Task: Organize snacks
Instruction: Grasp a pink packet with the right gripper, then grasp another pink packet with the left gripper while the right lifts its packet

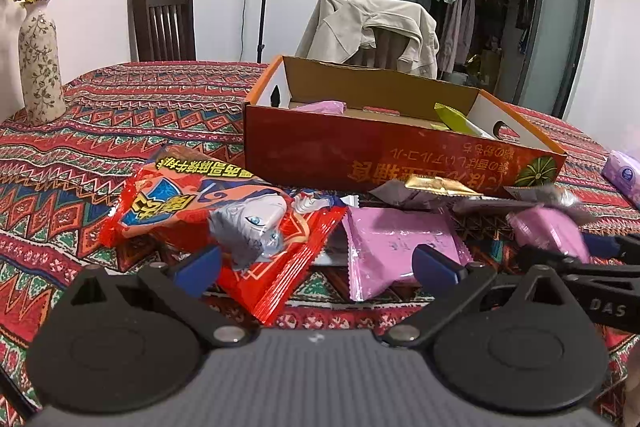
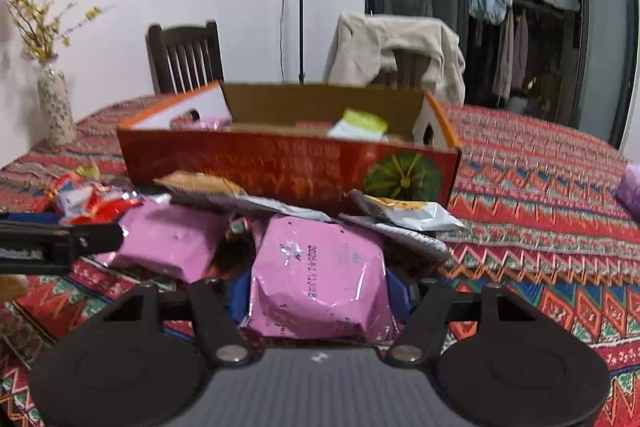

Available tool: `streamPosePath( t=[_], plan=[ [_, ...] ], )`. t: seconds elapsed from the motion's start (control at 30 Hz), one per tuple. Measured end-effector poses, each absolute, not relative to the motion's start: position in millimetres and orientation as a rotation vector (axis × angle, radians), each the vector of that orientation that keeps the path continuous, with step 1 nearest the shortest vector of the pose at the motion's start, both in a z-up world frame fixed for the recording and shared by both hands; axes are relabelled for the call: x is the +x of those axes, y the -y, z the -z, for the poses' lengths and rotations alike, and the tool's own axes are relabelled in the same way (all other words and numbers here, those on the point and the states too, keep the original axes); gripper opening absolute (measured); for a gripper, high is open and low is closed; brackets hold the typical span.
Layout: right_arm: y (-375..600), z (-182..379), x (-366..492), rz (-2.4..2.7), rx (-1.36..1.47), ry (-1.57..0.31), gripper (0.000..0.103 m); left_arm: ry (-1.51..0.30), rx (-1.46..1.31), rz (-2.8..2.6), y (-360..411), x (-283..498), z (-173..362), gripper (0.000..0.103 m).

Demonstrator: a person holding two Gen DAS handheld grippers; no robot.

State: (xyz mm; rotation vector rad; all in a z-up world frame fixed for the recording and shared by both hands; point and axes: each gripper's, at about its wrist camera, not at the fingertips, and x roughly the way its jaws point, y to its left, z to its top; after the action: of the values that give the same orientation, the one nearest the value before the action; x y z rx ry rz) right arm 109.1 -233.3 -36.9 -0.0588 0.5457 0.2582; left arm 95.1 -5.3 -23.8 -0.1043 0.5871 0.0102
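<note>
An open red cardboard box (image 1: pixel 360 155) stands on the patterned tablecloth, with a pink packet (image 1: pixel 320 105) and a green packet (image 1: pixel 454 117) inside. It also shows in the right wrist view (image 2: pixel 248 163). Loose snacks lie in front of it. My left gripper (image 1: pixel 318 267) is open, low over a red cartoon packet (image 1: pixel 224 211) and a pink packet (image 1: pixel 396 247). My right gripper (image 2: pixel 320 291) is shut on a pink packet (image 2: pixel 320 271); it also shows blurred at the right of the left wrist view (image 1: pixel 548 235).
A flowered vase (image 1: pixel 38 63) with yellow blossoms stands at the table's far left. A purple tissue pack (image 1: pixel 624 175) lies at the right. Two chairs (image 1: pixel 162 23) stand behind the table, one draped with a beige jacket (image 1: pixel 372 23). Silver and gold packets (image 2: pixel 404 211) lie by the box.
</note>
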Motion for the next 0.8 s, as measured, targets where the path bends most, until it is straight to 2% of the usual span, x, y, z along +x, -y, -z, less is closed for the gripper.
streamPosePath(
  t=[0.4,0.8],
  plan=[
    [250,18,88,-0.265,0.031,-0.36,0.065,-0.573,-0.06,0.023,33,92,1,0.103],
    [270,17,92,-0.214,0.139,-0.372,0.065,-0.676,-0.07,-0.031,67,130,14,0.103]
  ],
)
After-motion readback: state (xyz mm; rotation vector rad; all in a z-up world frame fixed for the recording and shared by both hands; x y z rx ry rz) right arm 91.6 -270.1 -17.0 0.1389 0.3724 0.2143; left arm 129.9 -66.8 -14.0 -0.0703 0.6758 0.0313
